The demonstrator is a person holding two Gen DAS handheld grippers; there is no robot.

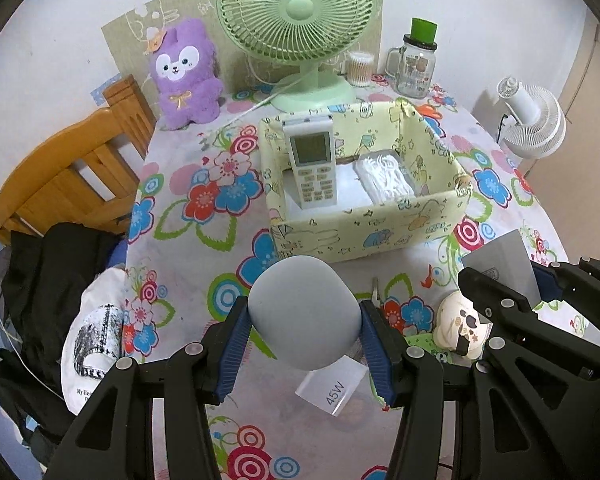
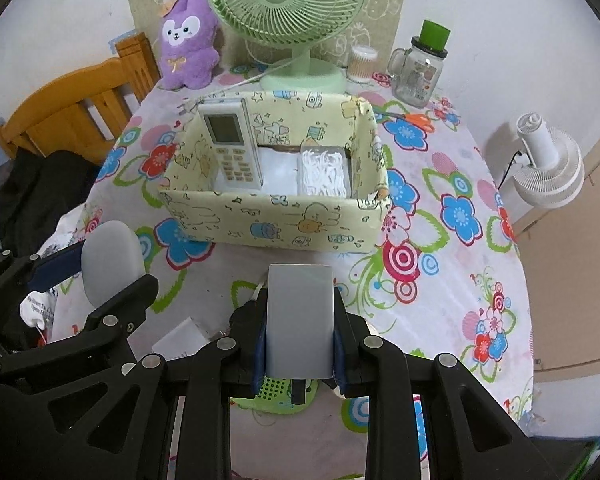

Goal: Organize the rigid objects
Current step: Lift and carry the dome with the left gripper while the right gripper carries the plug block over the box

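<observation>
Left tool (image 1: 304, 344) clamps grey case (image 1: 304, 312), hiding white box (image 1: 332, 392) partly.

grey egg-shaped case (image 1: 304, 312): smooth, matt | grey slab (image 2: 300, 320): smooth, satin sheen | storage box (image 1: 372, 232) behind both: printed cloth-look cover | chair (image 1: 60, 172) left of box: glossy varnished wood

box (image 2: 268, 220) open-topped, remote (image 2: 232, 144) leaning inside

Floral-clothed table (image 2: 452, 280), yellow box (image 2: 276, 220), green fan (image 2: 300, 76), purple plush (image 2: 188, 40), jar (image 2: 416, 72)
</observation>
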